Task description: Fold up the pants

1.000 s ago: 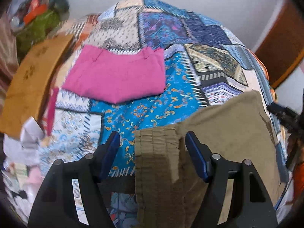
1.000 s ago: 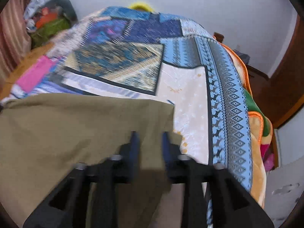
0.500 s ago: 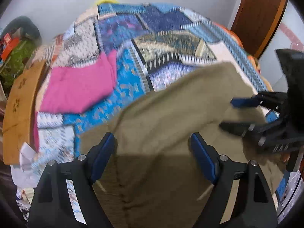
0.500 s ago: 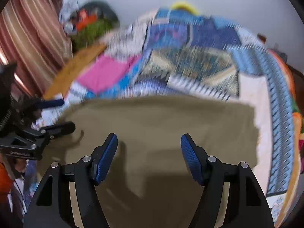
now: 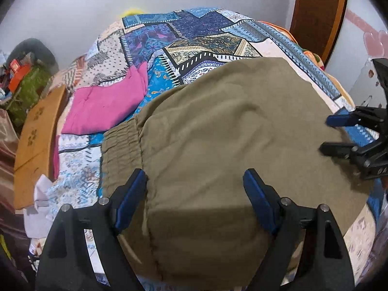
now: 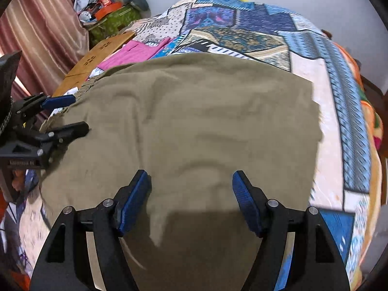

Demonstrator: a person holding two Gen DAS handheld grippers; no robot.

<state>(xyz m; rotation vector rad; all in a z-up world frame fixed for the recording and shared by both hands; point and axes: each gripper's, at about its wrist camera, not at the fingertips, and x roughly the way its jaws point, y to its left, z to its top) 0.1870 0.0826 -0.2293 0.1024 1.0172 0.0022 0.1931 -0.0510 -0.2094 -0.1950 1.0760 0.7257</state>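
Note:
Olive-green pants [image 5: 218,131] lie folded flat on a patchwork bedspread [image 5: 194,31], with the gathered elastic waistband [image 5: 121,143] at the left end. They also show in the right wrist view [image 6: 194,121]. My left gripper [image 5: 195,189] is open and empty, above the waistband end. My right gripper [image 6: 191,189] is open and empty, above the pants' other end. Each gripper shows in the other's view, the right one [image 5: 339,133] and the left one [image 6: 65,114], both with jaws apart.
A folded pink garment [image 5: 106,106] lies on the bedspread beyond the waistband. A wooden board [image 5: 36,140] lines the bed's left side. Clutter and a green bag [image 6: 111,12] sit at the far left, curtains [image 6: 41,24] beside them. A wooden door [image 5: 317,12] stands at the right.
Both grippers have let go of the pants and pulled back above them. The right gripper went from shut on the fabric to open. The pants now lie flat.

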